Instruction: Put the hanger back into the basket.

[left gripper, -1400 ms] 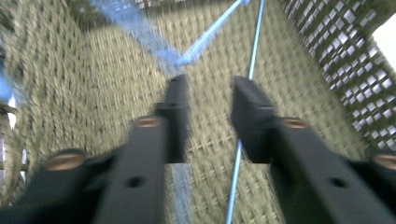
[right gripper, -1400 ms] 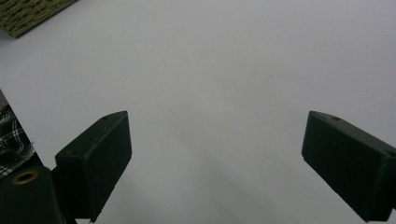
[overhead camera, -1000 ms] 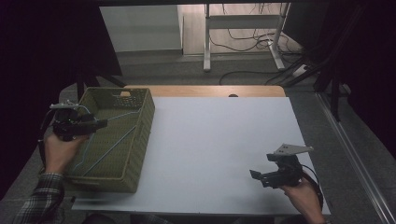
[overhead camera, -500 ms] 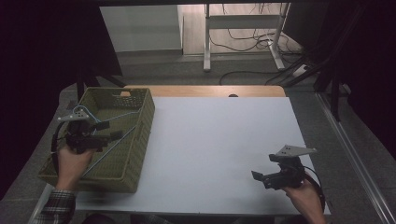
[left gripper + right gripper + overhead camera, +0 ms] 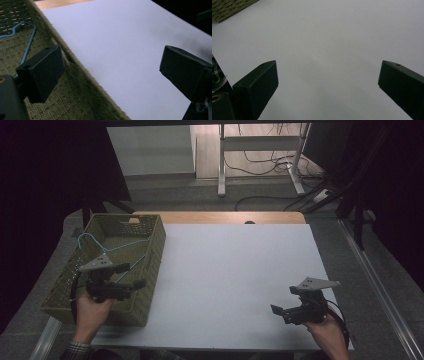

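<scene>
We hold the left gripper over the basket's wall, jaws just spread, empty; blue hanger inside. The right gripper gapes empty over the bare table.

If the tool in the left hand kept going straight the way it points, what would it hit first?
Probably the basket wall: the left tool, open and empty, points across that rim toward the white table. If it passes above the rim, the table comes next; depth is unclear.
</scene>
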`<state>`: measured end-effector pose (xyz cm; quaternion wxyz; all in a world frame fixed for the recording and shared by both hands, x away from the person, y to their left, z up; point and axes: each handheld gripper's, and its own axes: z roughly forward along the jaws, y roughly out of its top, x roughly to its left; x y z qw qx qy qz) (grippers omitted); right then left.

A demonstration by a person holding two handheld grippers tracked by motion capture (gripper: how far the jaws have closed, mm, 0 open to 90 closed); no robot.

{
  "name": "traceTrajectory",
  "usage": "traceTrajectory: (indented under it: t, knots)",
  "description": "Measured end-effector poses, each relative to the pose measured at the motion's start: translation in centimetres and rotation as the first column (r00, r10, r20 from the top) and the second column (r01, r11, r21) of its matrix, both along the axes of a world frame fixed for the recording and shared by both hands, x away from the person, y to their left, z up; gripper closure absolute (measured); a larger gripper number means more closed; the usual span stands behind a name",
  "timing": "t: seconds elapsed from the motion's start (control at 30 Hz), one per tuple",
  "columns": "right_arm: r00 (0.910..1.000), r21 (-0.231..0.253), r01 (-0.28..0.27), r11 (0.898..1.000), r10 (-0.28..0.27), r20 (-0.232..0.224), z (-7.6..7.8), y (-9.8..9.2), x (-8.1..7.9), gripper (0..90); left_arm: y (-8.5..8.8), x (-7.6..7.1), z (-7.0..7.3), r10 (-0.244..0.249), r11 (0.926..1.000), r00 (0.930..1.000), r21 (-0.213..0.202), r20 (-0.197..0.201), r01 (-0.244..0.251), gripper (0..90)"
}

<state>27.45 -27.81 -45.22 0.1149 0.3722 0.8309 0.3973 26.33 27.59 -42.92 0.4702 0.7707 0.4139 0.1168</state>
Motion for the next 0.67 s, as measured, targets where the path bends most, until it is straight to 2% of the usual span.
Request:
traceTrajectory:
  t: [0.07, 0.2, 0.27, 0.4, 0.43, 0.6, 0.67]
  knots:
    - [1.0, -0.012, -0.006, 1.0, 0.006, 0.001, -0.2, 0.0, 0.0, 2.7, -0.8, -0.6, 0.1, -0.01, 0.9993, 0.9999, 0.035, 0.005, 0.01, 5.4]
    - [1.0, -0.013, -0.007, 1.0, 0.007, 0.0, -0.3, 0.0, 0.0, 2.7, -1.7, -1.4, 0.0, -0.03, 0.9983, 0.9996, 0.051, 0.0, 0.03, 5.2]
    - [1.0, -0.014, -0.009, 1.0, 0.009, 0.0, -0.3, 0.0, 0.0, 2.7, -2.2, -1.8, -0.4, -0.038, 0.9975, 0.9991, 0.059, -0.017, 0.039, 4.9]
    - [0.9999, -0.017, -0.012, 1.0, 0.012, -0.006, -0.5, 0.1, 0.0, 2.7, -2.6, -2.0, -1.3, -0.037, 0.997, 0.9984, 0.066, -0.042, 0.04, 3.9]
    - [0.9999, -0.016, -0.014, 1.0, 0.014, -0.006, -0.5, 0.2, 0.0, 2.7, -2.7, -2.2, -1.7, -0.03, 0.9973, 0.9991, 0.066, -0.029, 0.032, 3.9]
    - [0.9998, -0.022, -0.019, 1.0, 0.019, -0.004, -0.5, 0.3, 0.0, 2.7, -2.4, -2.2, -1.5, -0.039, 0.9983, 0.9984, 0.041, -0.041, 0.041, 1.7]
    - [0.9998, -0.022, -0.02, 1.0, 0.02, -0.003, -0.5, 0.2, 0.0, 2.7, -2.3, -2.1, -1.5, -0.038, 0.9981, 0.9982, 0.047, -0.046, 0.04, 0.0]
